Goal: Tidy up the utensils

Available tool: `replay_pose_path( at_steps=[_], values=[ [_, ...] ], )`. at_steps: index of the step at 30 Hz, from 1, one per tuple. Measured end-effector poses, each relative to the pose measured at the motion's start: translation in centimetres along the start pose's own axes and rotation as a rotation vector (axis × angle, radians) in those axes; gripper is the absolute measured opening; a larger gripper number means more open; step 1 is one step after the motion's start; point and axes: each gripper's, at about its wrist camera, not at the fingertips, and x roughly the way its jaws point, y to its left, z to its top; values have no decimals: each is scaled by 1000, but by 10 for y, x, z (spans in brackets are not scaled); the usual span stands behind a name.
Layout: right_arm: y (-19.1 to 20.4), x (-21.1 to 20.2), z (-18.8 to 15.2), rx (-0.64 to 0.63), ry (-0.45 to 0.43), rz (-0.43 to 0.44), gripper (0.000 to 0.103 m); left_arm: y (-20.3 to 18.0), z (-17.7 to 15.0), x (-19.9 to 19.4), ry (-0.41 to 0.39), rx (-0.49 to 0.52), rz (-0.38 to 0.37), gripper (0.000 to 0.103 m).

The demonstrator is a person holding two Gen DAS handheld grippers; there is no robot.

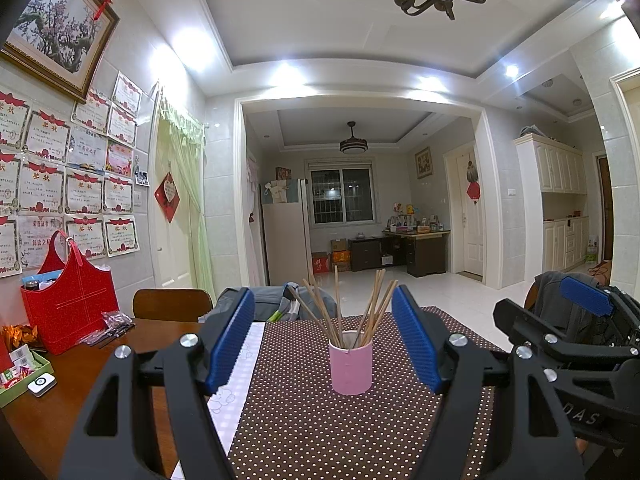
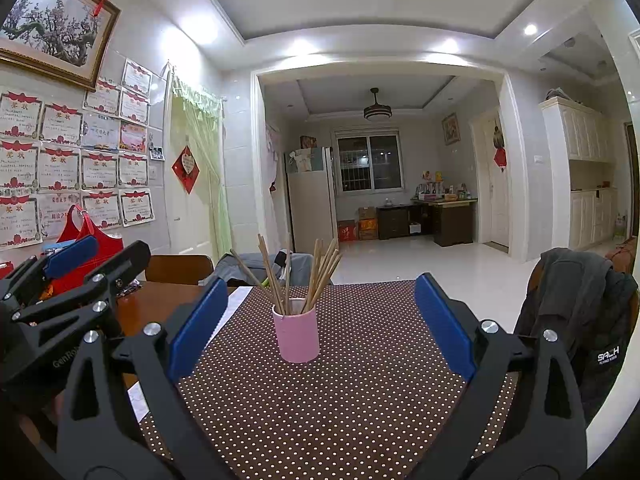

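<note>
Our left hand-held gripper (image 1: 324, 340) stands wide open with nothing between its blue pads, and our right hand-held gripper (image 2: 320, 322) is open and empty too. Both point level across the surface (image 2: 360, 400), side by side. Straight ahead of each, apart from the pads, the pink cup (image 1: 351, 366) stands upright on the dotted mat, chopsticks (image 1: 352, 304) fanning upward from it, their long axes near vertical. We judge neither hand clearly nearer; either would reach forward.
</note>
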Motion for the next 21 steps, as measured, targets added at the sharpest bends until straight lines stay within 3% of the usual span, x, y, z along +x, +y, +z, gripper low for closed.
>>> replay_pose_path(
  at_steps=[21],
  values=[
    [9, -7, -3, 6, 13, 0, 93, 7, -4, 0, 8, -1, -1, 70]
  ],
)
